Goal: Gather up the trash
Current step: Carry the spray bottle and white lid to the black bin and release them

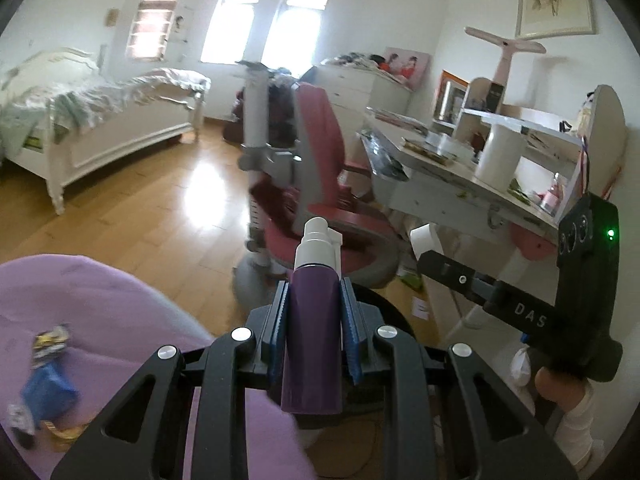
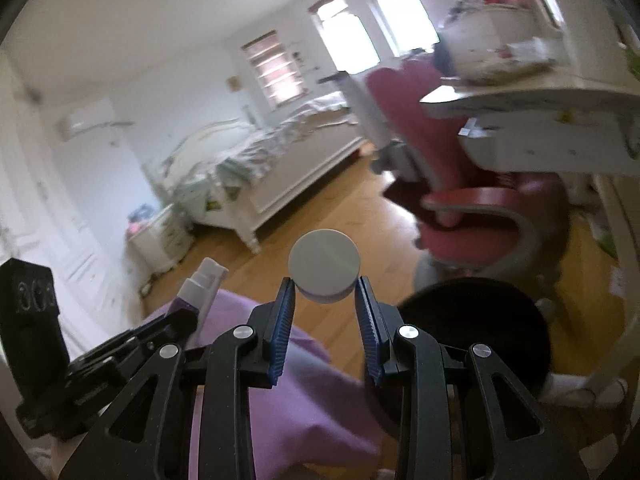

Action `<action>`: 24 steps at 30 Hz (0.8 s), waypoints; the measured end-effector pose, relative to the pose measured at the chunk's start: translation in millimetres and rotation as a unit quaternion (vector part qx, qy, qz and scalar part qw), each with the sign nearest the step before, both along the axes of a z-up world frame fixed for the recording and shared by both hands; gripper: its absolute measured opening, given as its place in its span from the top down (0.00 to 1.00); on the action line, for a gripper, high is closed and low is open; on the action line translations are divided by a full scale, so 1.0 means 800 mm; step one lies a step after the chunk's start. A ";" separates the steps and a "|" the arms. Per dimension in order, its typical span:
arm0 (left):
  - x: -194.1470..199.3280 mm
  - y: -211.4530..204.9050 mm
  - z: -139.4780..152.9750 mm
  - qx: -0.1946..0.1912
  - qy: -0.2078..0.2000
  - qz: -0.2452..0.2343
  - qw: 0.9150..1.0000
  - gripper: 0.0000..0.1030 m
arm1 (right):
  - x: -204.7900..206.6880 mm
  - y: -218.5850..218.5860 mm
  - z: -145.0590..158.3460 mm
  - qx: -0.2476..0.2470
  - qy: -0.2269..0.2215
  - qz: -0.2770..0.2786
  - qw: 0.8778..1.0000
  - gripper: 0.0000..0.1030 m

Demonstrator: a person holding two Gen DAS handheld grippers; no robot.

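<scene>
Left hand-held gripper [image 1: 314,312], purple bottle [image 1: 314,328] nozzle-forward

Your left wrist camera looks forward and slightly down along its jaws, across the wooden floor [image 1: 152,216] toward the bed [image 1: 100,120] and windows, with the pink chair [image 1: 320,168] and the counter [image 1: 460,176] near on the right. Your right wrist camera sits just to its right, rolled and blurred, facing the same way. Both views share the bed, chair, counter edge, floor and purple cloth [image 1: 120,320]; each sees the other gripper at its side.
</scene>
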State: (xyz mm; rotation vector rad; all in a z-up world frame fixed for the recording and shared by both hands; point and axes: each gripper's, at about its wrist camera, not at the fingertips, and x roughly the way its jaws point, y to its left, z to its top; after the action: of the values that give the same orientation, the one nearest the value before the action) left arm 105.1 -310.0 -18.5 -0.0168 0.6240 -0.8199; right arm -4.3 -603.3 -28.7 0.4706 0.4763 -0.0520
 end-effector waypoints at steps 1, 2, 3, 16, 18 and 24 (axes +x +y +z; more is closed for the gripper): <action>0.001 -0.009 -0.004 0.002 0.004 -0.005 1.000 0.76 | 0.001 -0.008 -0.005 0.002 0.002 -0.005 1.000 0.69; 0.000 -0.016 -0.007 0.003 0.007 -0.008 1.000 0.76 | -0.001 -0.014 -0.009 0.004 0.005 -0.011 1.000 0.69; 0.002 -0.028 -0.012 0.004 0.012 -0.012 1.000 0.76 | -0.003 -0.024 -0.015 0.007 0.008 -0.018 1.000 0.69; 0.011 -0.082 -0.046 0.030 0.040 -0.042 0.998 0.76 | -0.005 -0.052 -0.061 0.033 0.033 -0.050 0.998 0.69; 0.011 -0.090 -0.050 0.034 0.043 -0.046 0.997 0.76 | -0.005 -0.057 -0.068 0.037 0.037 -0.054 0.997 0.69; 0.013 -0.115 -0.063 0.046 0.049 -0.058 0.996 0.76 | -0.006 -0.067 -0.082 0.046 0.045 -0.063 0.996 0.69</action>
State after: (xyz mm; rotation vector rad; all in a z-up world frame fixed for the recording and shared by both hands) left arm 115.2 -401.7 -68.9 0.0629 0.7608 -0.9051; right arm -8.9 -656.9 -94.0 0.5894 0.5393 -0.1740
